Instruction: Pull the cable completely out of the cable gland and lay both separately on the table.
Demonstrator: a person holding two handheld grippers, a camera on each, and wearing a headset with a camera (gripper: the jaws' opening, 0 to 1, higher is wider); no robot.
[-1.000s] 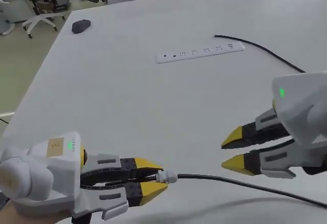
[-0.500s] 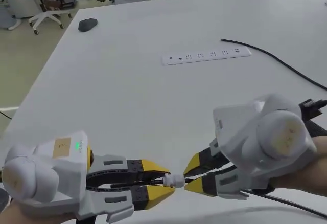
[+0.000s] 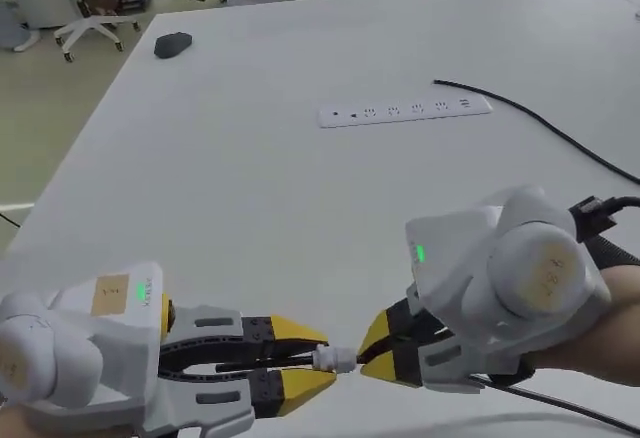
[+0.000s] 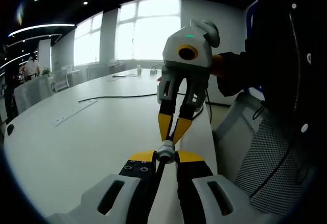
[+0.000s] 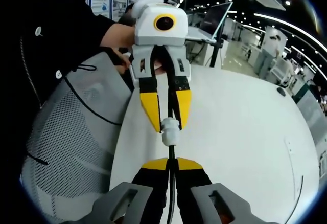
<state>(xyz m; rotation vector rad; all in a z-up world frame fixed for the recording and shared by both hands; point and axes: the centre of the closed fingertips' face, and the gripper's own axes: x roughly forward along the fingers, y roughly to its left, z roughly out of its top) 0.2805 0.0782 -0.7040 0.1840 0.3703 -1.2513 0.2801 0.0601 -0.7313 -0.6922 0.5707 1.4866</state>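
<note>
The cable gland (image 3: 335, 360) is a small white plastic fitting with a ribbed nut. In the head view it sits at about 6 o'clock, above the table and roughly level. The yellow tips of the left gripper (image 3: 322, 358) are pinched on its 9 o'clock end. A thin black cable (image 3: 560, 410) enters its 3 o'clock end and is not yet pulled out. The right gripper (image 3: 368, 358) clamps the cable just beside the gland, and the slack trails off toward 4 o'clock.

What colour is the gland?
White gland, clearest in the right gripper view.
</note>
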